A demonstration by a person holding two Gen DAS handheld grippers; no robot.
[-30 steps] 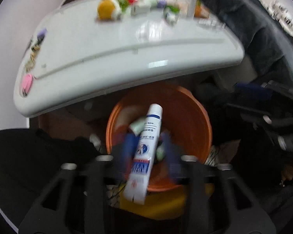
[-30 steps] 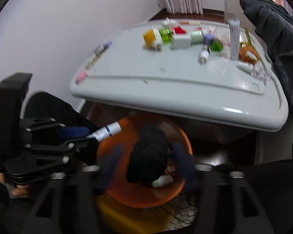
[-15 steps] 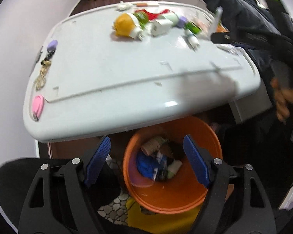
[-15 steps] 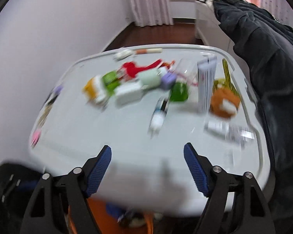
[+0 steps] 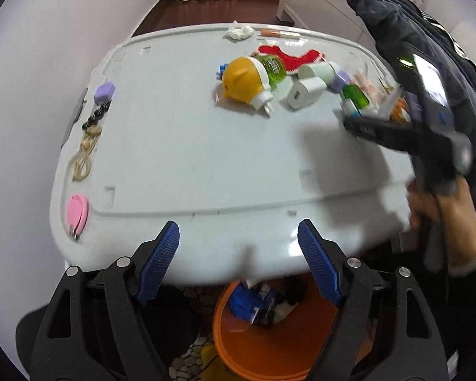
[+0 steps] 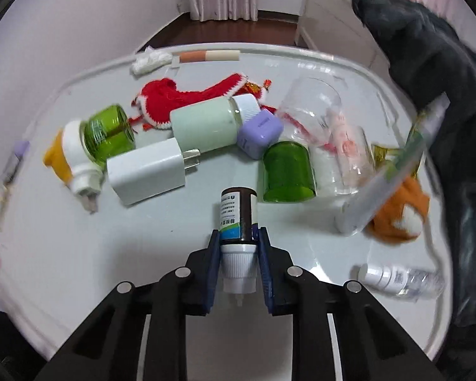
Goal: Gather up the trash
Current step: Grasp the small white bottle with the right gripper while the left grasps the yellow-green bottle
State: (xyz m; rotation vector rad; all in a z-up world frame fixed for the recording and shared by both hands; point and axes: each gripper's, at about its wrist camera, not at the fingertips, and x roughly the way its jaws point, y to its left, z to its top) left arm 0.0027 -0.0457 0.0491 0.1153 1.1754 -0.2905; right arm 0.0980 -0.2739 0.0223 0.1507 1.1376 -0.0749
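Bright, even daylight; blurred fisheye edges.

A: What's the surface?

B: I see a pale grey table (image 5: 181,146) with a raised rim.

A: On it?

B: Left edge: pink disc (image 5: 76,211), beaded cord (image 5: 87,149), purple case (image 5: 104,93). Far edge: white tissue wad (image 6: 150,61), cigarette-like stick (image 6: 209,56). Middle cluster: red knit piece (image 6: 181,95), white charger (image 6: 147,171), pale bottle (image 6: 206,123), purple cube (image 6: 259,133), green jar (image 6: 288,173). Right: clear cup (image 6: 314,108), orange plush (image 6: 399,212), maybe a small clear bottle (image 6: 399,279), blurred.

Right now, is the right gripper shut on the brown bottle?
Yes: the right gripper is clamped on the brown bottle near its white cap.
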